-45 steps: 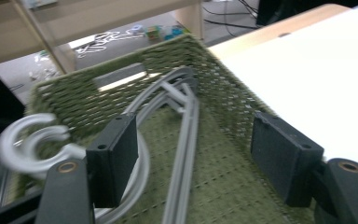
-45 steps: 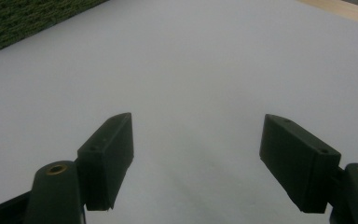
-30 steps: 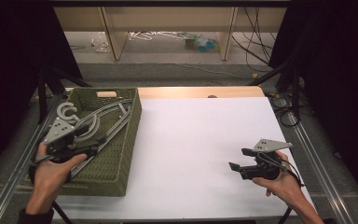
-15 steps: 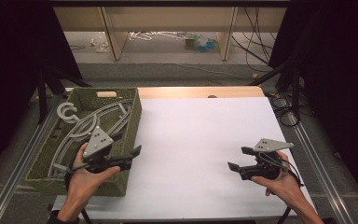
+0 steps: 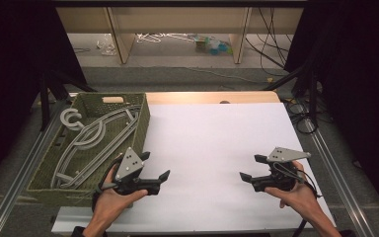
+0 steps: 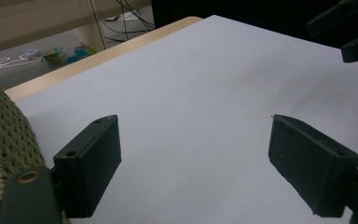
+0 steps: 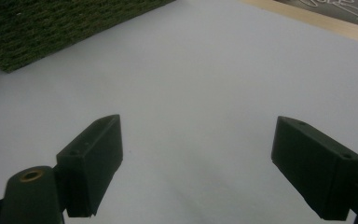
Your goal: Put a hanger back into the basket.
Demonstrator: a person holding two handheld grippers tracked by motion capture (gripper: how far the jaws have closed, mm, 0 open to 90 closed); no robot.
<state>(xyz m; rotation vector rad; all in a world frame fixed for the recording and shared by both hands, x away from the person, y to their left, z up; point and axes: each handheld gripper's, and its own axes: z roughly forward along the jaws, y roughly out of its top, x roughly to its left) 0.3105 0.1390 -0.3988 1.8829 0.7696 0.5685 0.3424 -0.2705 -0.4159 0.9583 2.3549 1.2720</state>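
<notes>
- High view: my left gripper [image 5: 154, 167] has come away from over the green basket [image 5: 140, 123] and now sits just off the basket's near right corner, above the white tabletop [image 5: 217, 143]. Its jaws have just been opening and stand wide apart with nothing between them. The grey hangers [image 5: 86, 140] all lie inside the basket, curved hooks toward its far left corner. I judge no hanger has been lifted out yet; the left hand came off them empty.
- High view, other side: my right gripper [image 5: 249, 168] is well apart from the basket, near the tabletop's right edge, in the same place as a second ago. Its jaws have just been opening too, and they are empty.
- Left gripper view: wide-open jaws over bare white tabletop, the basket's woven wall [image 6: 4, 135] at the picture's left edge, my right gripper's jaws at the top right corner.
- Right gripper view: jaws spread wide, nothing held, the basket [image 7: 60, 23] far off across the tabletop.
- My reading: both grippers are readied for a grasp, and the hangers are still to be fetched.
</notes>
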